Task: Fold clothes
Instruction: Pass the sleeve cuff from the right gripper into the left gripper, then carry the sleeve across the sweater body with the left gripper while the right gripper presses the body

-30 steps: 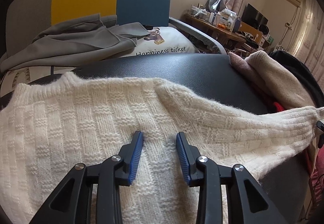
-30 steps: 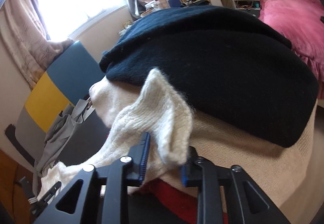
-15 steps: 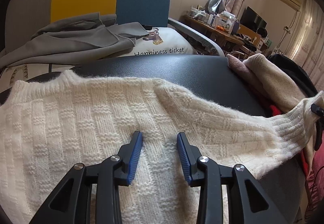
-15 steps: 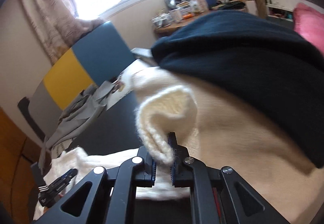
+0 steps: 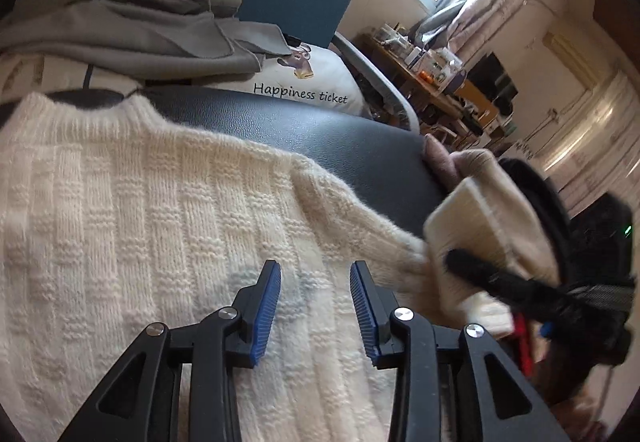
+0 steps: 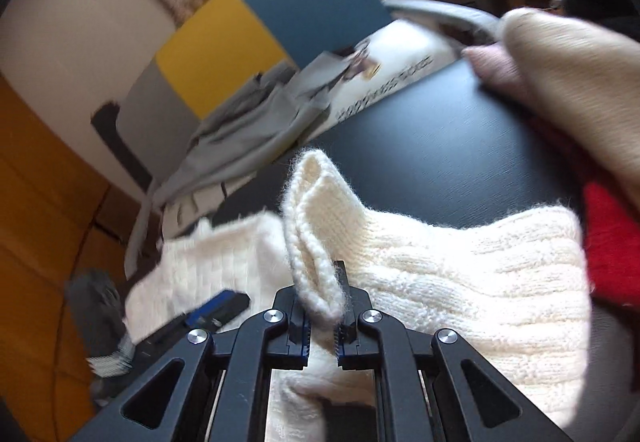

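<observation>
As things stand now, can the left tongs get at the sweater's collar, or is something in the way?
Probably yes. The left tongs are open and empty over the sweater. The collar lies uncovered on the black surface, with only flat knit between. The right tongs hold the cuff on the other side.

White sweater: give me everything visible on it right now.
The white sweater is cream, chunky basket-weave knit with ribbed neckline and cuff. Its body lies flat on the black padded surface. The right tool is shut on the ribbed cuff, carrying the sleeve in over the body. The left tool hangs open above its chest.
</observation>
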{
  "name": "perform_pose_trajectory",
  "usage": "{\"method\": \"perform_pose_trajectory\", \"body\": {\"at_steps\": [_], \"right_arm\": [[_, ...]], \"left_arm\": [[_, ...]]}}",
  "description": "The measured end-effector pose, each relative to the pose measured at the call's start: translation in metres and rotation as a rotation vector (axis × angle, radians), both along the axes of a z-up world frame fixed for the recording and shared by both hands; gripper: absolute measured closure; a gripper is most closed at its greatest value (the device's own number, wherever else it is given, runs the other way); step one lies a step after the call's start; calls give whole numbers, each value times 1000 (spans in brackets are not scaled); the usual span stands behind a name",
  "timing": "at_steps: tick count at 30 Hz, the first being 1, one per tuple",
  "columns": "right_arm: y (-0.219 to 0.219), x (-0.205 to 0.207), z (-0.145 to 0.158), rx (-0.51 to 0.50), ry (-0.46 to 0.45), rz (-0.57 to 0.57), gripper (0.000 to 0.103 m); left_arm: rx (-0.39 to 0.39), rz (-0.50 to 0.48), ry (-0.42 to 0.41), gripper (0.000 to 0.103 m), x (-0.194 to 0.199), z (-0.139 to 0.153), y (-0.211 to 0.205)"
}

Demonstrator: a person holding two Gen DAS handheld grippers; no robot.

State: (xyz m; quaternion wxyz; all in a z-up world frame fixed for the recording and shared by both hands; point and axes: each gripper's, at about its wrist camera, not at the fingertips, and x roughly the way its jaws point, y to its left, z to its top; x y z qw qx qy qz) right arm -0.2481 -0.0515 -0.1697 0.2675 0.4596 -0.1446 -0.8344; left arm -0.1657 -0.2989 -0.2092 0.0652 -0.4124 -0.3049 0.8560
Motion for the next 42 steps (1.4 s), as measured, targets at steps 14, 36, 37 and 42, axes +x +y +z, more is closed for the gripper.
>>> {"method": "perform_pose_trajectory", "body": {"at_steps": [14, 36, 37, 42], "right_arm": [[3, 100, 4, 42, 106, 138, 52], [-59, 102, -48, 27, 88, 247, 51], [-61, 103, -48, 34, 91, 248, 51], [-68, 103, -49, 26, 102, 284, 32]], "left_arm": [[266, -46, -141, 63, -32, -13, 27], [51, -326, 28, 94, -69, 70, 49], [59, -304, 52, 94, -66, 82, 39], [44, -202, 152, 94, -47, 139, -8]]}}
